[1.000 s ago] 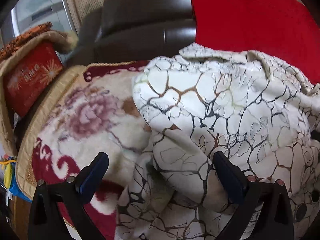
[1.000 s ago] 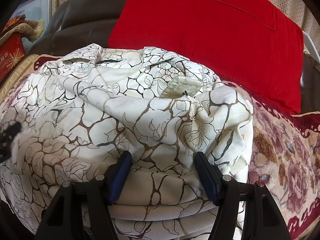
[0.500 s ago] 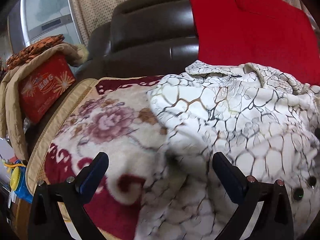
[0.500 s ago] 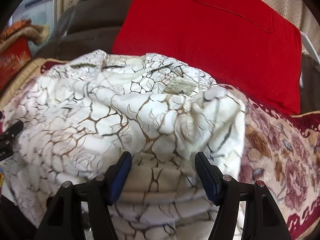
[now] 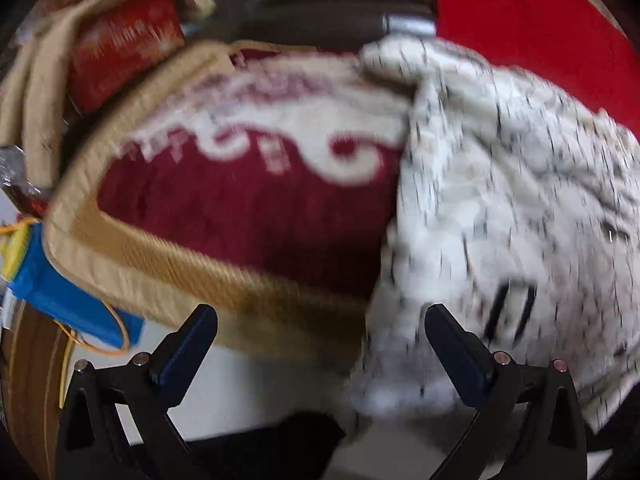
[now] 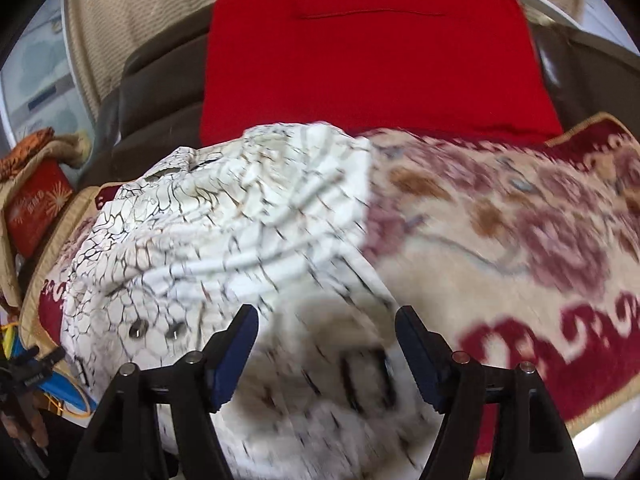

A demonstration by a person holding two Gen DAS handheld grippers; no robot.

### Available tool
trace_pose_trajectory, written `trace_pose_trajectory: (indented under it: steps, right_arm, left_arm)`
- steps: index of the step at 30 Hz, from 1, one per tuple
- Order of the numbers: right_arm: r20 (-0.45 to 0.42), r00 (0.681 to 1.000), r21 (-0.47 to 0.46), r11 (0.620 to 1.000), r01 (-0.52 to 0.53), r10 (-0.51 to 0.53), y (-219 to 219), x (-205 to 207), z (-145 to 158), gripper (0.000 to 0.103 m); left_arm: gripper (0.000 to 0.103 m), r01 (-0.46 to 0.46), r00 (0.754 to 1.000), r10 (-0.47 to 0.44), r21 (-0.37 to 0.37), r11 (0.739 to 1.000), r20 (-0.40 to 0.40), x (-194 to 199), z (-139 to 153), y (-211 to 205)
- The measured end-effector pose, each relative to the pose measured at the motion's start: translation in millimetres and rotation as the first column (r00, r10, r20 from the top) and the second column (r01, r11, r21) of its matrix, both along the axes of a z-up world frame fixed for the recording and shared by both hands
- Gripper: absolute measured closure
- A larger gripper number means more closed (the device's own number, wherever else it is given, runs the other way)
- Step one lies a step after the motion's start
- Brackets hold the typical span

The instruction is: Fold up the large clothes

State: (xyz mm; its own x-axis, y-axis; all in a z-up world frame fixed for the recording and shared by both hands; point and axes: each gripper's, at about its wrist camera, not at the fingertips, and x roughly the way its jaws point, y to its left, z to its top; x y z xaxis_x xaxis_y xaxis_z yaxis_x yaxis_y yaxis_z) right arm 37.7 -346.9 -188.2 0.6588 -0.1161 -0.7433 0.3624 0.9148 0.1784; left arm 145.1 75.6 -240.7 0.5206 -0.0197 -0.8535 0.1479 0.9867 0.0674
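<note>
Two views, entered in order, all places given relative to the floral blanket.

Left wrist view:
- Left gripper (image 5: 320, 356): jaws wide apart, nothing between them; it hangs off the front edge of the floral blanket (image 5: 248, 216), over the tan piping.
- Garment (image 5: 508, 208), white with a dark crackle print: heaped on the blanket's right part, its lower edge spilling over the blanket's front border. The right-hand pad (image 5: 456, 356) lies just beside the hanging cloth; contact cannot be told through the blur.
- Red box (image 5: 120, 44) wrapped in beige cloth: beyond the blanket's left corner.
- Blue item (image 5: 44, 284) with yellow cord: below the blanket's left edge.
- Red cushion (image 5: 532, 32): behind the blanket, behind the garment.

Right wrist view:
- Right gripper (image 6: 326, 354): jaws apart, not clamped; garment (image 6: 224, 240) cloth lies loose in the gap between them, at the blanket's front border.
- Garment: bunched over the left half of the floral blanket (image 6: 520, 240); two metal snaps show near its lower left.
- Red cushion (image 6: 372, 52): upright behind the blanket against the dark sofa back.

Progress, as a judgement: early. Garment is a rumpled mound with no flat panel or clean crease visible. Spreading, smoothing and every fold appear left to do; neither claw has hold of cloth.
</note>
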Motion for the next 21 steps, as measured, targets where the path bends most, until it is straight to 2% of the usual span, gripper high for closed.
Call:
trace_pose_trajectory:
  steps: [2, 4, 10, 12, 16, 17, 18, 21]
  right_arm:
    - [-0.019, 1.0, 0.03, 0.999, 0.02, -0.02, -5, -17, -2, 0.025]
    - [-0.051, 0.998, 0.055, 0.998, 0.031, -0.029, -8, -27, -6, 0.025]
    - [-0.218, 0.976, 0.168, 0.984, 0.052, -0.014, -14, -54, -32, 0.025]
    - [-0.251, 0.968, 0.18, 0.982, 0.057, -0.011, -11, -58, -40, 0.025]
    - [-0.299, 0.954, 0.217, 0.975, 0.057, 0.011, -2, -55, -56, 0.022]
    - [-0.31, 0.951, 0.22, 0.974, 0.055, 0.016, 2, -53, -61, 0.022]
    - [-0.326, 0.945, 0.211, 0.976, 0.055, 0.017, 6, -50, -68, 0.021]
    - [-0.413, 0.911, 0.18, 0.98, 0.085, -0.003, 13, -40, -93, 0.019]
  left_arm:
    - [0.0, 0.03, 0.997, -0.03, 0.011, 0.999, -0.069, -1, -15, -2]
    - [0.0, 0.062, 0.993, -0.06, 0.012, 0.998, -0.105, -2, -25, -4]
    - [0.0, 0.171, 0.954, -0.193, -0.111, 0.979, -0.229, -2, -50, -19]
    - [0.0, 0.184, 0.953, -0.207, -0.118, 0.976, -0.223, 0, -51, -25]
    - [0.0, 0.219, 0.953, -0.251, -0.184, 0.958, -0.17, 3, -44, -33]
    - [0.005, 0.234, 0.951, -0.267, -0.199, 0.952, -0.159, 3, -41, -36]
    - [0.014, 0.247, 0.947, -0.281, -0.209, 0.946, -0.152, 2, -40, -38]
    - [0.021, 0.284, 0.936, -0.319, -0.216, 0.934, -0.15, -1, -39, -47]
